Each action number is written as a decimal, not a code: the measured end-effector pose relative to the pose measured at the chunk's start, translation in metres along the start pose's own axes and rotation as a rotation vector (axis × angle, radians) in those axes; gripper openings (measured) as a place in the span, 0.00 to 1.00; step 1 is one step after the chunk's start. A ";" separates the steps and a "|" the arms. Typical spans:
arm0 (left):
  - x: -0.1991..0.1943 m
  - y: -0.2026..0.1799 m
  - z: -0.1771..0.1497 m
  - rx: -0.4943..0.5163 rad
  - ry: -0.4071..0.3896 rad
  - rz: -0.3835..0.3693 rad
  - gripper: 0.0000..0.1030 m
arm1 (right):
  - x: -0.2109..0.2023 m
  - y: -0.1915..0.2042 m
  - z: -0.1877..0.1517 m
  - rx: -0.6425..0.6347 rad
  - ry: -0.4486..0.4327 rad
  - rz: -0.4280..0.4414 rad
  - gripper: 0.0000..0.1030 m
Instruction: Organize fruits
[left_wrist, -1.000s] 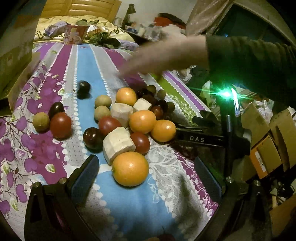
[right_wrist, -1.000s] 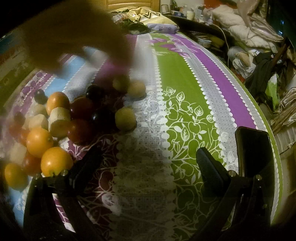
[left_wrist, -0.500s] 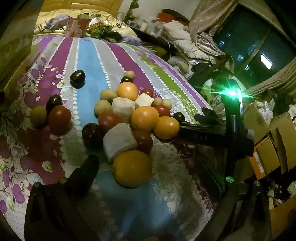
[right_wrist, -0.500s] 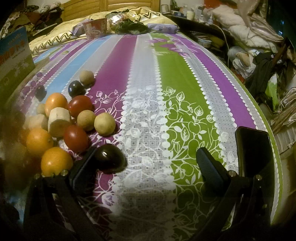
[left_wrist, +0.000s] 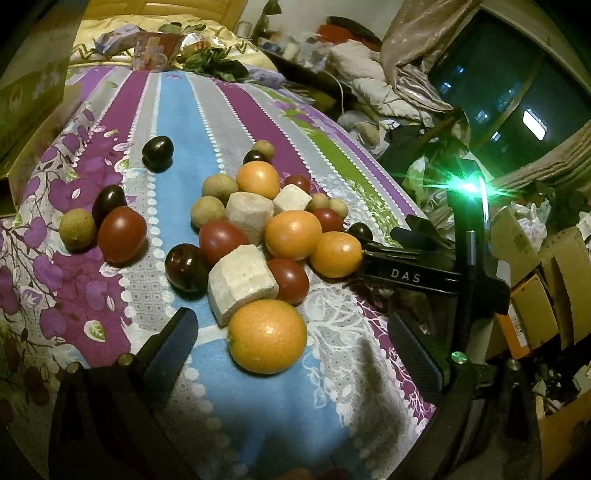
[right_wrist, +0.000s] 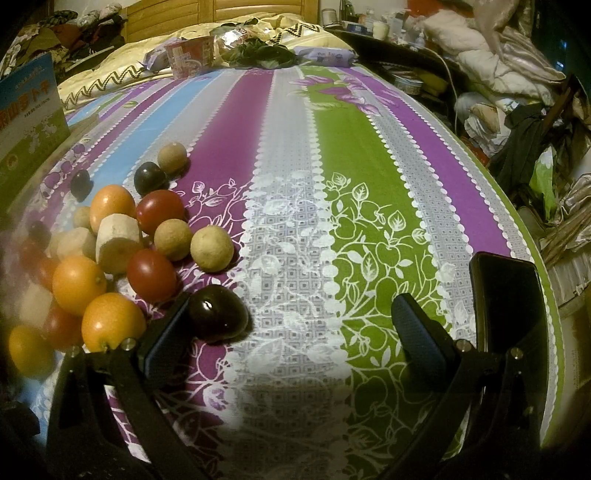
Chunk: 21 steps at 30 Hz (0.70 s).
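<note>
**Two grippers wait wide open over a heap of fruit on a striped cloth**

The left gripper (left_wrist: 291, 354) stands with its fingers spread wide and grips nothing; the nearest orange (left_wrist: 267, 335) lies on the cloth between the fingertips, touching neither finger. The right gripper (right_wrist: 291, 332) is likewise fully spread and empty, though a glossy dark plum (right_wrist: 218, 314) rests against the inner face of its left finger (right_wrist: 166, 332). Seen from the left wrist, the right gripper (left_wrist: 380, 240) reaches in from the side, its black body marked "DAS", with a green light (left_wrist: 469, 186) glaring above it.

The fruit sits in a loose pile on the striped floral tablecloth (left_wrist: 177, 110): four oranges, red cherry tomatoes (left_wrist: 223, 242), pale cut chunks (left_wrist: 242, 282) with a fibrous white face, small tan round fruits (left_wrist: 208, 211) and several dark plums. A second orange (left_wrist: 293, 234) and a third (left_wrist: 335, 254) touch each other at the pile's right edge. Apart to the left lie one red tomato (left_wrist: 122, 233), a dark plum (left_wrist: 108, 199) and a tan fruit (left_wrist: 77, 229), pressed together; another dark plum (left_wrist: 158, 152) lies alone farther back. A black phone (right_wrist: 506, 295) lies near the table's right edge. Beyond the cloth sit a printed cup (right_wrist: 188, 55) and leafy greens (right_wrist: 258, 53).
</note>
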<state>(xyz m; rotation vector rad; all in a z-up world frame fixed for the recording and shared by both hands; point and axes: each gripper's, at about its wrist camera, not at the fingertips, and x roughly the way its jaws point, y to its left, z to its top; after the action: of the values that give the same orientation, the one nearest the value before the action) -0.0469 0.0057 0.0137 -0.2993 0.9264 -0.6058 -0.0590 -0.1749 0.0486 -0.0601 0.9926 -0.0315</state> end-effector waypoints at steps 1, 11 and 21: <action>0.001 0.001 0.001 -0.003 0.002 -0.002 1.00 | 0.000 0.000 0.000 0.000 0.000 0.000 1.00; 0.002 0.007 0.003 -0.031 0.006 -0.023 1.00 | 0.000 -0.001 -0.001 0.001 -0.001 -0.001 1.00; 0.004 0.009 0.002 -0.036 -0.001 -0.026 1.00 | 0.001 0.001 0.000 0.001 -0.001 -0.001 1.00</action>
<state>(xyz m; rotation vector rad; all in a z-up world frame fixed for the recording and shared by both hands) -0.0406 0.0105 0.0079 -0.3442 0.9342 -0.6131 -0.0587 -0.1743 0.0472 -0.0599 0.9914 -0.0333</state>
